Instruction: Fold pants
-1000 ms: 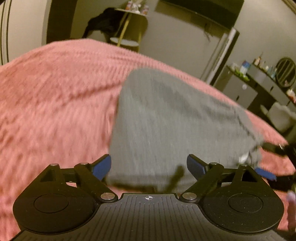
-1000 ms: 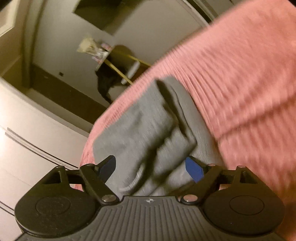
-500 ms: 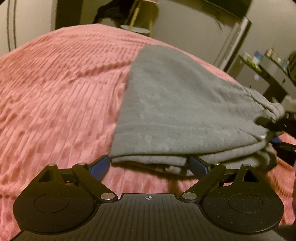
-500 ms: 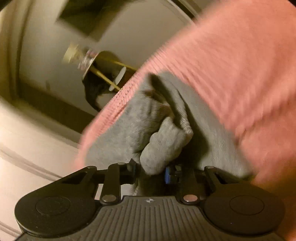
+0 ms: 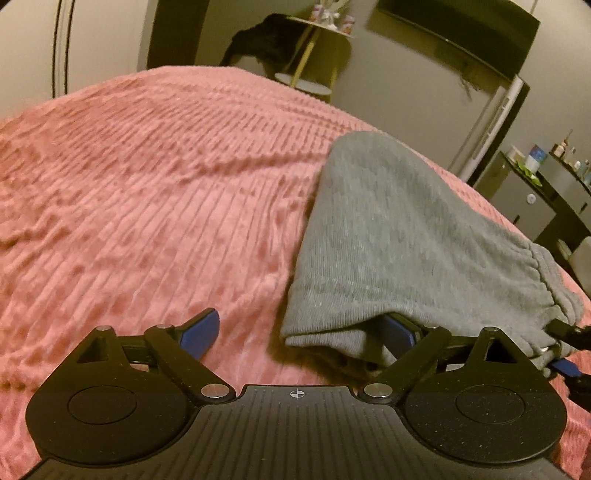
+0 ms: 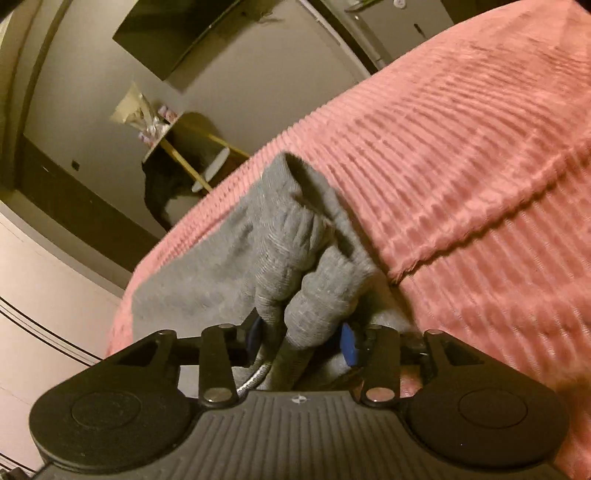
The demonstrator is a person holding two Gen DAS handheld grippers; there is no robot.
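Note:
Grey sweatpants (image 5: 399,240) lie folded on a pink ribbed bedspread (image 5: 155,192). My left gripper (image 5: 301,328) is open; its right blue finger sits under the near corner of the folded pants, its left finger over bare bedspread. In the right wrist view my right gripper (image 6: 301,336) is shut on the bunched waistband edge of the pants (image 6: 280,266). A drawstring loop hangs just below the grip. The right gripper's tips also show at the far right of the left wrist view (image 5: 565,347), at the waistband.
Beyond the bed stand a small side table with gold legs (image 5: 314,55) and dark clothing draped next to it. A wall-mounted dark screen (image 5: 461,26) and a dresser with small items (image 5: 535,177) are at the right. The bedspread has a seam (image 6: 461,236).
My right gripper closed on the waistband edge. The left gripper shifted left, so the pants now sit at its right finger instead of between both fingers.

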